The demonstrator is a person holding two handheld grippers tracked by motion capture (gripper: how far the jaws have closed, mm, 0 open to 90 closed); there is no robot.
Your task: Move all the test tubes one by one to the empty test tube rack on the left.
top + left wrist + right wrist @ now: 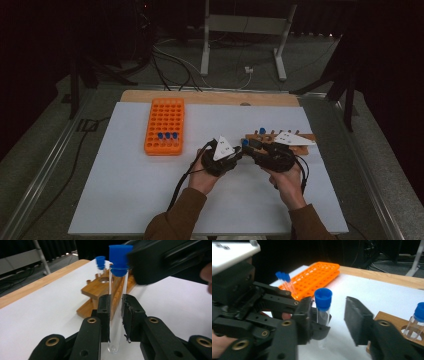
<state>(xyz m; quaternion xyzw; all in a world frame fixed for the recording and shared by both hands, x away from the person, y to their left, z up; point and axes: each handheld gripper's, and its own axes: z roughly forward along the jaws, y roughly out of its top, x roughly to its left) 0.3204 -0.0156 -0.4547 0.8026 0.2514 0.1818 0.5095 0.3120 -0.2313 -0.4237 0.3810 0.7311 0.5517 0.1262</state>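
Note:
A clear test tube with a blue cap stands upright between the black jaws of my left gripper, which is shut on its glass body just above the white tabletop. My right gripper is open. Its jaws stand on either side of the tube's capped top with a gap to each. In the high view the two grippers, left and right, meet tip to tip at the table's middle, next to a wooden tube rack.
An orange tube rack holding three blue-capped tubes lies at the left rear. The wooden rack carries another blue-capped tube. The white table ends at a wooden edge strip at the back.

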